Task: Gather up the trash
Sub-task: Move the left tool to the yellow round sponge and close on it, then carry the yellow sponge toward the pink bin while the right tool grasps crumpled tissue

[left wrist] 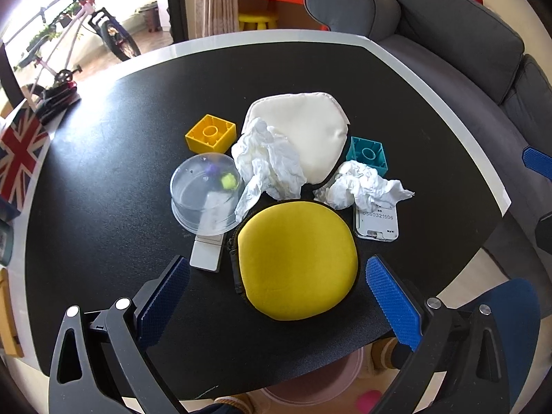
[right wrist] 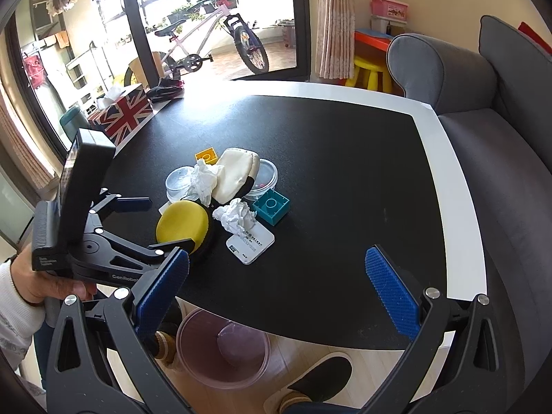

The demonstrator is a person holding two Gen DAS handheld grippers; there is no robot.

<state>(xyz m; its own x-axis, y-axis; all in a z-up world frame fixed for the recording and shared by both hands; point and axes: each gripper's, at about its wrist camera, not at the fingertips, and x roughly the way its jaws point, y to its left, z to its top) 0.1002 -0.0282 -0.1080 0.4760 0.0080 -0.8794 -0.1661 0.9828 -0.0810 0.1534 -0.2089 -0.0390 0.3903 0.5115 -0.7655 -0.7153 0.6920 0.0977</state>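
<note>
On the black table your clutter sits bunched in the middle, and your left gripper hangs over the near edge with its blue pads spread wide, the yellow round pouch lying between them, untouched. Just beyond that pouch is the larger crumpled tissue, draped against the white pouch and brushing the clear plastic dome to its left. The smaller crumpled tissue lies to the right, resting on the top end of a white card and just in front of the teal block. The yellow block stands behind the dome.

From your right wrist view, your right gripper is also wide open, gripping nothing, hovering at the table's near edge and well back from the pile. You can see your left hand holding the other tool at the left. Both tissues show up here too, the bigger one and the smaller one. Down on the floor below the table edge sits a translucent pink bin, with a dark slipper beside it
</note>
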